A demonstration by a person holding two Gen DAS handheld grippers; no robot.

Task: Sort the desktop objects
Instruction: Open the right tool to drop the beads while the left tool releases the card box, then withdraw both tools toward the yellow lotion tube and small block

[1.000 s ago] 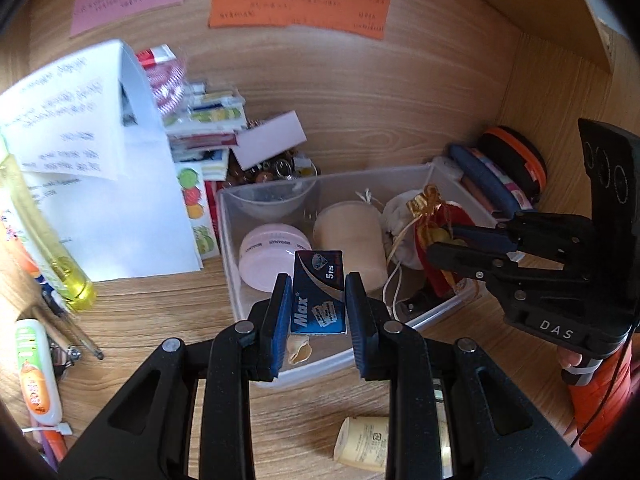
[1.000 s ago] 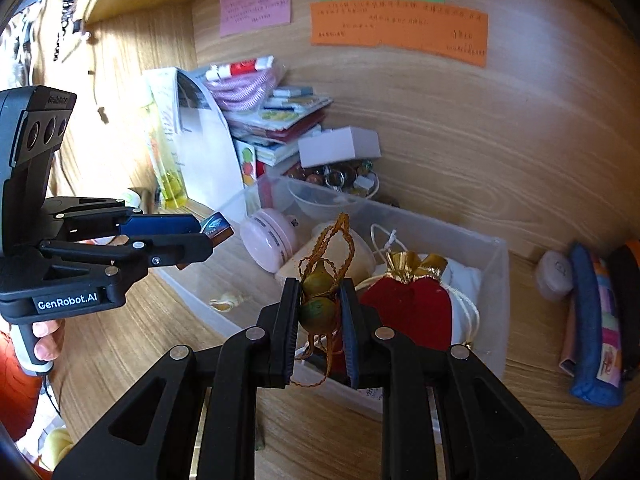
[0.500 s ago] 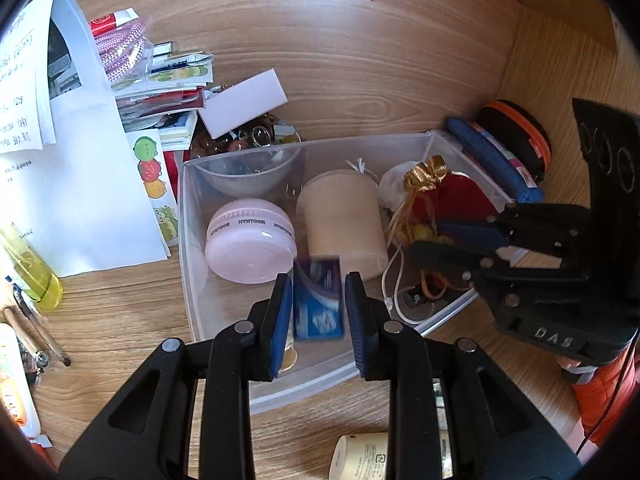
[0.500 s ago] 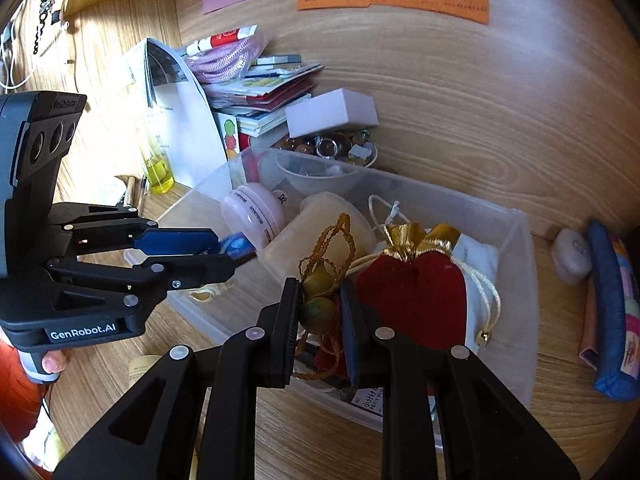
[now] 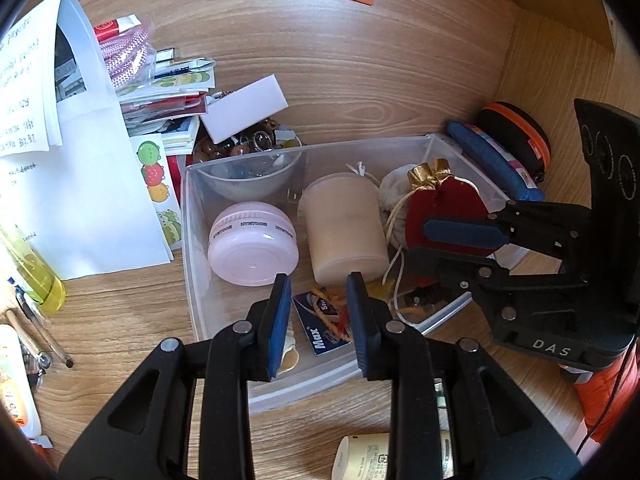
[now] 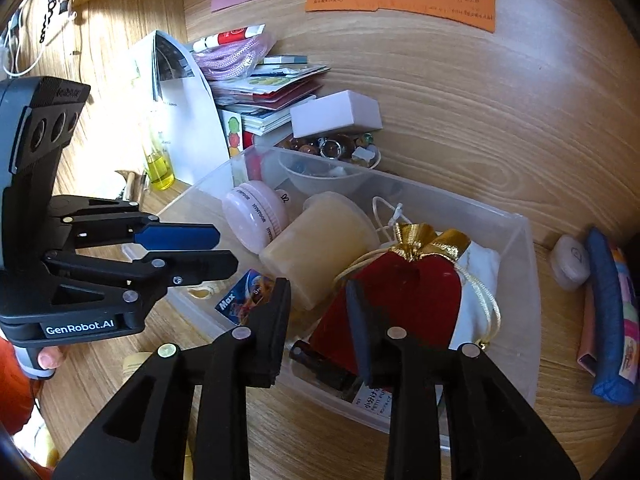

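A clear plastic bin [image 5: 192,248] [image 6: 520,264] on the wooden desk holds a pink round case [image 5: 252,248] [image 6: 256,216], a beige cup [image 5: 344,232] [image 6: 316,244], a red drawstring pouch [image 5: 444,204] [image 6: 404,284] and a white pouch. A small blue "Max" packet [image 5: 320,320] [image 6: 240,300] lies on the bin floor with orange tassel cord [image 5: 332,308] over it. My left gripper [image 5: 318,312] [image 6: 192,248] is open and empty just above the packet. My right gripper [image 6: 318,312] [image 5: 452,240] is open and empty over the bin, in front of the red pouch.
Behind the bin stand a bowl of beads [image 5: 248,160], a white box [image 5: 244,108], stacked booklets [image 5: 168,92] and paper sheets [image 5: 68,160]. A yellow bottle [image 5: 36,276] and pens lie left. A blue pencil case [image 6: 608,312] and black-orange case [image 5: 516,136] lie right. A beige tube [image 5: 372,456] lies near.
Both grippers moved down over the bin and opened. The left let go of the blue Max packet, the right let go of the tasselled bells; both now lie in the bin.
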